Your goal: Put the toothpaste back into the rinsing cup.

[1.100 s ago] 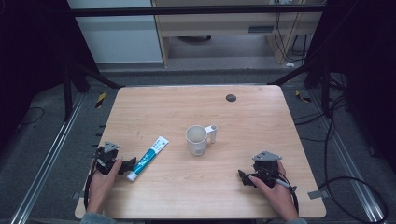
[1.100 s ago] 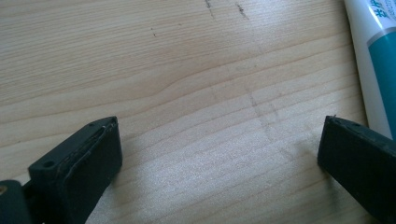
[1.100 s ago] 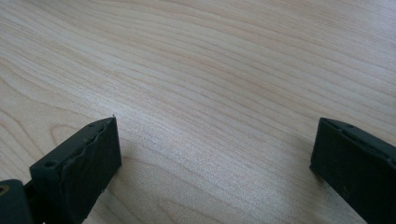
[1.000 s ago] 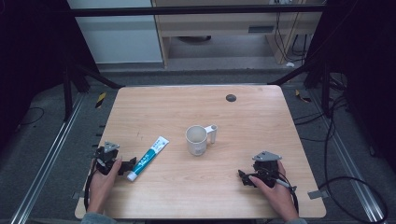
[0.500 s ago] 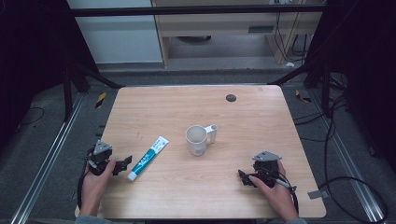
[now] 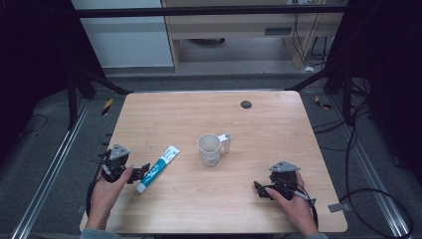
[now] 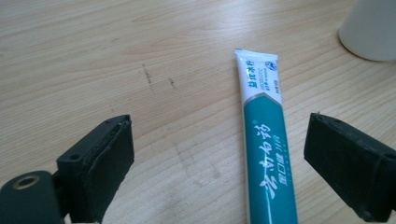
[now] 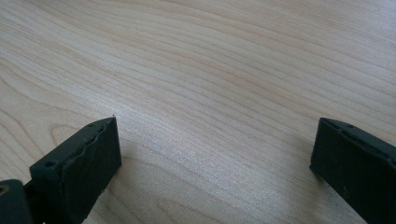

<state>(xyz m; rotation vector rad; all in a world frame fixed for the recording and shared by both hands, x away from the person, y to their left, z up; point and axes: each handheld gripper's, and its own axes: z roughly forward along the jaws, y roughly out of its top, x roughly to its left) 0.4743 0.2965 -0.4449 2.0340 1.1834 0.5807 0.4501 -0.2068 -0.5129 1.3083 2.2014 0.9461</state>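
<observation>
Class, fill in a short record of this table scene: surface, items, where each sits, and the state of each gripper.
Surface: wooden table
Item one: toothpaste tube, lying flat, left of centre
Item two: white mug, upright, mid-table, handle to the right
Left gripper: jaws open, tube between them, untouched
Right gripper: jaws open above bare wood

A light wooden table point(image 6: 278, 124) stands on grey floor point(image 6: 45, 164), a white cabinet point(image 6: 127, 42) behind.
</observation>
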